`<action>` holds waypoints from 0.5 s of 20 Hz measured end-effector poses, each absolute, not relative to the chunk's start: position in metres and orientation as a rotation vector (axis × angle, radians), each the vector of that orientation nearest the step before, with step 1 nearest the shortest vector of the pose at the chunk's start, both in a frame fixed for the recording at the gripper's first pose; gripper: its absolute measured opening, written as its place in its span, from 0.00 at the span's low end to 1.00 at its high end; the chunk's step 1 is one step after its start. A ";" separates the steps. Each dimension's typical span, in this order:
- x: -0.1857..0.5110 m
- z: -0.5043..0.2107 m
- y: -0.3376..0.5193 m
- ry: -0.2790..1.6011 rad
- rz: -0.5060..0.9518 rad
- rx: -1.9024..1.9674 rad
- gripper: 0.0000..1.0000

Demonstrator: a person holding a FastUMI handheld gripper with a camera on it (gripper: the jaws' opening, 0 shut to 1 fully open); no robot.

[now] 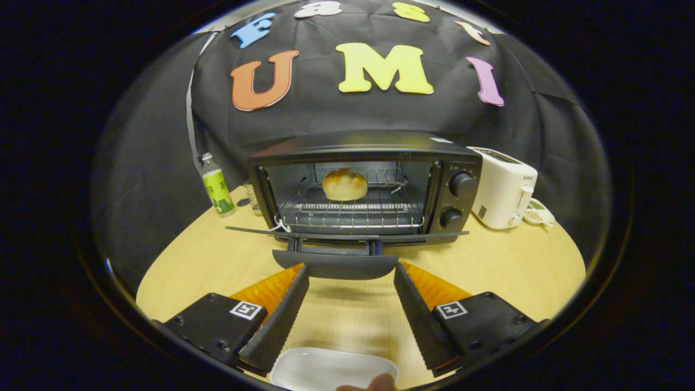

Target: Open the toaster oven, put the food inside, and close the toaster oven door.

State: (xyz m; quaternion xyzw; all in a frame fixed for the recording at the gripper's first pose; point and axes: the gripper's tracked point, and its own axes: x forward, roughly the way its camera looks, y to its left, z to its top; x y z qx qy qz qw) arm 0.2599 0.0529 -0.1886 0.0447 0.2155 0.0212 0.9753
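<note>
Oven (364, 187) sits on the table (505, 260), door (347, 233) swung fully down and lying flat toward the gripper (352, 271). Door handle (335, 265) hangs at the door's front edge, just ahead of the fingertips and between them. Bun (345, 184) is inside the oven, resting on the wire rack (353, 209), roughly centred and toward the back. Two knobs (462, 184) are stacked on the oven's right panel.

Gripper: fingers spread wide, nothing held, bare tabletop between them. Tips are near the handle; cannot tell whether they touch it.

White plate (326, 366) lies on the table on the near side of the oven, back between the fingers' bases; it's empty, and a fingertip (380, 383) of a person rests at its near rim.

Left of the oven: bottle (216, 187) with green label, upright. Right of the oven: white toaster (502, 187), close beside it, with a small dish (537, 214) just past that.
</note>
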 end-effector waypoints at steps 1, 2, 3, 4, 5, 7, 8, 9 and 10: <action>0.266 -0.181 0.052 0.415 0.040 0.098 1.00; 0.272 -0.177 0.051 0.403 0.034 0.109 1.00; 0.277 -0.175 0.052 0.399 0.034 0.117 1.00; 0.279 -0.175 0.054 0.407 0.042 0.127 1.00; 0.282 -0.173 0.057 0.406 0.054 0.146 1.00; 0.282 -0.162 0.058 0.379 0.060 0.161 1.00; 0.281 -0.156 0.056 0.359 0.053 0.157 1.00; 0.276 -0.150 0.056 0.341 0.052 0.155 1.00; 0.272 -0.142 0.056 0.318 0.050 0.158 1.00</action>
